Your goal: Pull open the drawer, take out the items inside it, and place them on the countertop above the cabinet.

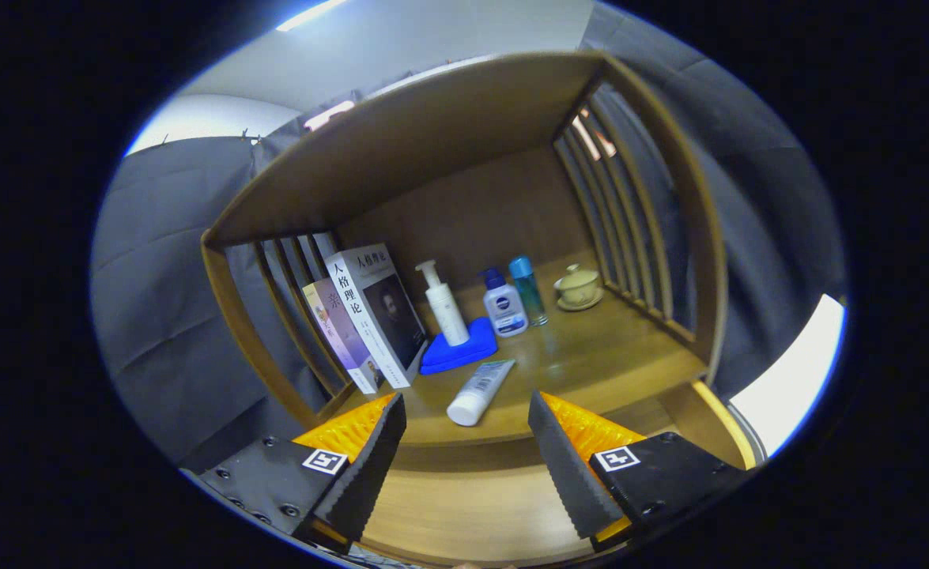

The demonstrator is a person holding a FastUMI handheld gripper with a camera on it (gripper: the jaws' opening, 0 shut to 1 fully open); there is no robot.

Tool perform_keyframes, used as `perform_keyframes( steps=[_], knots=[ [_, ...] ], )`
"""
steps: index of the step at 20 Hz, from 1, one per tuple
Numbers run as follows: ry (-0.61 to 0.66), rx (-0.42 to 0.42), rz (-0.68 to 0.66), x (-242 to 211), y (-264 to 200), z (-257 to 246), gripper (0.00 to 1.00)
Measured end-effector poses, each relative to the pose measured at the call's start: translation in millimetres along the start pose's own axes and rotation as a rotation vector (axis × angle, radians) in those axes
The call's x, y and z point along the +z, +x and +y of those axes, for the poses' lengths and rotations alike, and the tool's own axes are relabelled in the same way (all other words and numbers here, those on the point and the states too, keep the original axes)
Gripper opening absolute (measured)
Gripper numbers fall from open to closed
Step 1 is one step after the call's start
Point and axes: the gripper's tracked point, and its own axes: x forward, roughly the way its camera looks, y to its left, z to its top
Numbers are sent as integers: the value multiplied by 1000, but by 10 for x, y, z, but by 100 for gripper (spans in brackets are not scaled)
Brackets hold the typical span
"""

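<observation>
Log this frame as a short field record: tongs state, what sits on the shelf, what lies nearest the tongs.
tongs: open, holding nothing
nearest item: white tube lying flat just ahead of the fingers
left of shelf: two books leaning on the slats
middle: pump bottle on blue pad, blue-capped bottle, teal bottle
far right: lidded cup

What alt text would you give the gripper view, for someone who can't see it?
The gripper holds its two fingers open and empty in front of a wooden shelf. A white tube lies just ahead of them; beyond it are leaning books, a white pump bottle on a blue pad, two more bottles, and a lidded cup.
</observation>
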Motion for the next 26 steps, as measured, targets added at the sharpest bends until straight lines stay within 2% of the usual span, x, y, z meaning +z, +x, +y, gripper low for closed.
perform_keyframes(
  steps=[5,9,15,18,21,26],
  knots=[
    [-142,-80,-152,-116,-538,-127,98],
    [-218,-155,-205,-468,-910,-247,98],
    [-119,-131,-113,-1266,-1166,-180,98],
    [-184,-127,-106,-1439,-1187,-169,98],
    [-220,-89,-83,-1688,-1196,-63,98],
    [-219,-124,-27,-1974,-1090,-235,98]
  ],
)
